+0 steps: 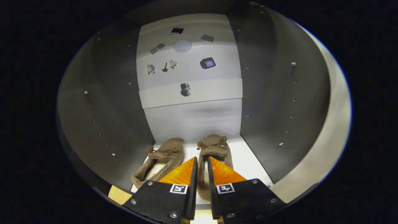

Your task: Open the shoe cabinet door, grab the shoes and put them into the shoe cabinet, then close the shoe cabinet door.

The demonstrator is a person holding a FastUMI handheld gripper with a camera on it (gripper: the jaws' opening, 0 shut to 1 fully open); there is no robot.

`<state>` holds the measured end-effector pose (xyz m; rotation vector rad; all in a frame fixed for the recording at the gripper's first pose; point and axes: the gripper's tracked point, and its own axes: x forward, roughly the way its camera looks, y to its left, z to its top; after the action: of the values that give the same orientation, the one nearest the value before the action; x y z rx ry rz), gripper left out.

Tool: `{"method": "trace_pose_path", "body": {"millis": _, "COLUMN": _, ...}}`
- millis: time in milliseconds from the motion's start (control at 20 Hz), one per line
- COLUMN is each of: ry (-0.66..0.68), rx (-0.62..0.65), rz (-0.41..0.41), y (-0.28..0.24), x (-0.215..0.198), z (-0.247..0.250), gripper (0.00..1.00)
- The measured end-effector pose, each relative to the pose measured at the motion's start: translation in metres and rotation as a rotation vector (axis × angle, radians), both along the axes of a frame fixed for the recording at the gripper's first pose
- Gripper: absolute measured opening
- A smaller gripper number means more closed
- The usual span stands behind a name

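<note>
Two shoes: a pair of brown fuzzy fabric slippers with small bows sits toes-inward on the pale floor of the cabinet; the task's things are already inside.
Left wall: the dark grey cabinet side panel (102, 105), dotted with shelf-pin holes, stands close beside the left slipper.
Left slipper (161, 161): it lies slightly askew, heel angled toward the left wall, just ahead of the left finger; its heel looks near the front lip of the floor.
Gripper (202, 161): the fingers are narrowed to a slim gap, and the right slipper's inner side wall runs up through that gap. I cannot tell for sure whether both are pressing on it or have just let go.
Right slipper (214, 149): it sits straight, toe near the pale back panel (192, 118), heel toward the opening.
Right wall: a second dark grey cabinet side panel (273, 102), with the light edge of the cabinet front (329, 137) beyond it.
Risk, drag-out: if the fingers pull back while gripping the fabric, the right slipper would likely slide out again.
Risk, nudge: a sideways withdrawal could knock the left slipper further askew.
Risk, door: any heel overhanging the lip could stop the door closing flush.
</note>
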<state>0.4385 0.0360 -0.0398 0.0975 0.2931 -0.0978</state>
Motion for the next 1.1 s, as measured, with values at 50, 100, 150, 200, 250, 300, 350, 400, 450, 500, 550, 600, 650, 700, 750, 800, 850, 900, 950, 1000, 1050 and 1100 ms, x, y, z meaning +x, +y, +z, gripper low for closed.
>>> {"method": "trace_pose_path", "body": {"millis": 50, "ry": -0.011, "rx": -0.006, "rz": 0.002, "y": 0.001, "x": -0.009, "z": 0.003, "gripper": 0.20}}
{"method": "trace_pose_path", "body": {"millis": 100, "ry": -0.021, "rx": -0.012, "rz": 0.006, "y": 0.003, "x": -0.018, "z": 0.006, "gripper": 0.20}}
{"method": "trace_pose_path", "body": {"millis": 150, "ry": -0.025, "rx": -0.020, "rz": 0.010, "y": 0.005, "x": -0.026, "z": 0.007, "gripper": 0.20}}
{"method": "trace_pose_path", "body": {"millis": 200, "ry": -0.029, "rx": -0.029, "rz": 0.013, "y": 0.007, "x": -0.036, "z": 0.009, "gripper": 0.20}}
{"method": "trace_pose_path", "body": {"millis": 250, "ry": -0.038, "rx": -0.041, "rz": 0.019, "y": 0.010, "x": -0.045, "z": 0.011, "gripper": 0.20}}
{"method": "trace_pose_path", "body": {"millis": 300, "ry": -0.055, "rx": -0.055, "rz": 0.023, "y": 0.014, "x": -0.055, "z": 0.016, "gripper": 0.20}}
{"method": "trace_pose_path", "body": {"millis": 350, "ry": -0.070, "rx": -0.065, "rz": 0.028, "y": 0.017, "x": -0.065, "z": 0.020, "gripper": 0.20}}
{"method": "trace_pose_path", "body": {"millis": 400, "ry": -0.084, "rx": -0.073, "rz": 0.033, "y": 0.021, "x": -0.076, "z": 0.023, "gripper": 0.20}}
{"method": "trace_pose_path", "body": {"millis": 450, "ry": -0.097, "rx": -0.080, "rz": 0.036, "y": 0.024, "x": -0.085, "z": 0.026, "gripper": 0.20}}
{"method": "trace_pose_path", "body": {"millis": 500, "ry": -0.109, "rx": -0.085, "rz": 0.038, "y": 0.027, "x": -0.097, "z": 0.028, "gripper": 0.20}}
{"method": "trace_pose_path", "body": {"millis": 550, "ry": -0.120, "rx": -0.089, "rz": 0.043, "y": 0.031, "x": -0.107, "z": 0.031, "gripper": 0.22}}
{"method": "trace_pose_path", "body": {"millis": 600, "ry": -0.127, "rx": -0.093, "rz": 0.040, "y": 0.033, "x": -0.120, "z": 0.033, "gripper": 0.22}}
{"method": "trace_pose_path", "body": {"millis": 650, "ry": -0.132, "rx": -0.094, "rz": 0.043, "y": 0.036, "x": -0.132, "z": 0.034, "gripper": 0.22}}
{"method": "trace_pose_path", "body": {"millis": 700, "ry": -0.146, "rx": -0.091, "rz": 0.053, "y": 0.042, "x": -0.145, "z": 0.036, "gripper": 0.22}}
{"method": "trace_pose_path", "body": {"millis": 750, "ry": -0.150, "rx": -0.094, "rz": 0.067, "y": 0.048, "x": -0.159, "z": 0.036, "gripper": 0.22}}
{"method": "trace_pose_path", "body": {"millis": 800, "ry": -0.157, "rx": -0.103, "rz": 0.076, "y": 0.052, "x": -0.172, "z": 0.037, "gripper": 0.25}}
{"method": "trace_pose_path", "body": {"millis": 850, "ry": -0.162, "rx": -0.111, "rz": 0.080, "y": 0.054, "x": -0.186, "z": 0.038, "gripper": 0.25}}
{"method": "trace_pose_path", "body": {"millis": 900, "ry": -0.168, "rx": -0.107, "rz": 0.084, "y": 0.059, "x": -0.200, "z": 0.039, "gripper": 0.26}}
{"method": "trace_pose_path", "body": {"millis": 950, "ry": -0.176, "rx": -0.096, "rz": 0.088, "y": 0.063, "x": -0.215, "z": 0.041, "gripper": 0.26}}
{"method": "trace_pose_path", "body": {"millis": 1000, "ry": -0.186, "rx": -0.085, "rz": 0.096, "y": 0.067, "x": -0.228, "z": 0.042, "gripper": 0.27}}
{"method": "trace_pose_path", "body": {"millis": 1050, "ry": -0.197, "rx": -0.085, "rz": 0.094, "y": 0.068, "x": -0.244, "z": 0.045, "gripper": 0.27}}
{"method": "trace_pose_path", "body": {"millis": 1100, "ry": -0.203, "rx": -0.094, "rz": 0.093, "y": 0.066, "x": -0.258, "z": 0.047, "gripper": 0.27}}
